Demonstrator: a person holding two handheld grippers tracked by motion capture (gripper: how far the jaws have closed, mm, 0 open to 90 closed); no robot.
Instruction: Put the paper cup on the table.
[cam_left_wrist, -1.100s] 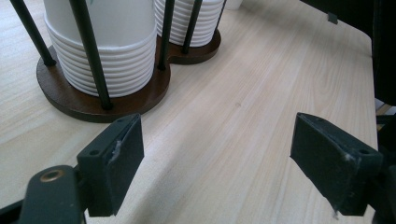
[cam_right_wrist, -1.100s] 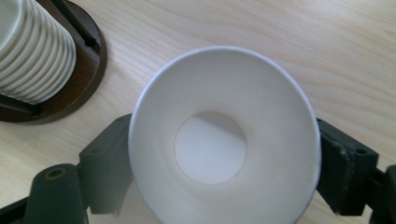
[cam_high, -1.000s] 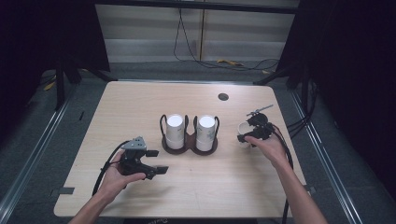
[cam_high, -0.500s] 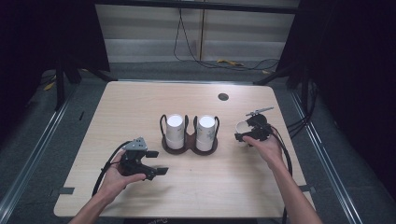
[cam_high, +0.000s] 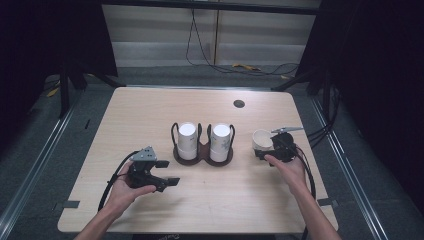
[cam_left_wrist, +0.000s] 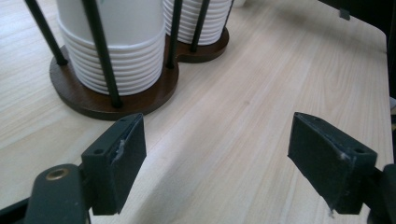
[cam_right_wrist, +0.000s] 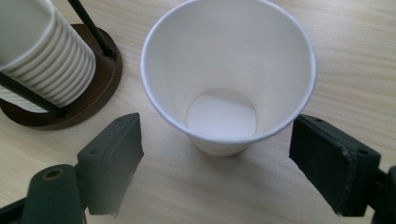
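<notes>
Bare tabletop (cam_high: 150, 115) all round; cup rack (cam_high: 202, 150) blocks centre, lone paper cup (cam_high: 262, 140) just right of it.

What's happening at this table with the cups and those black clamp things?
A person sits at a wooden table with a two-jaw gripper in each hand. The right gripper has its jaws open on either side of a single upright, empty paper cup, not touching it. The left gripper is open over bare table in front of a dark wooden holder with two stacks of white cups.
</notes>
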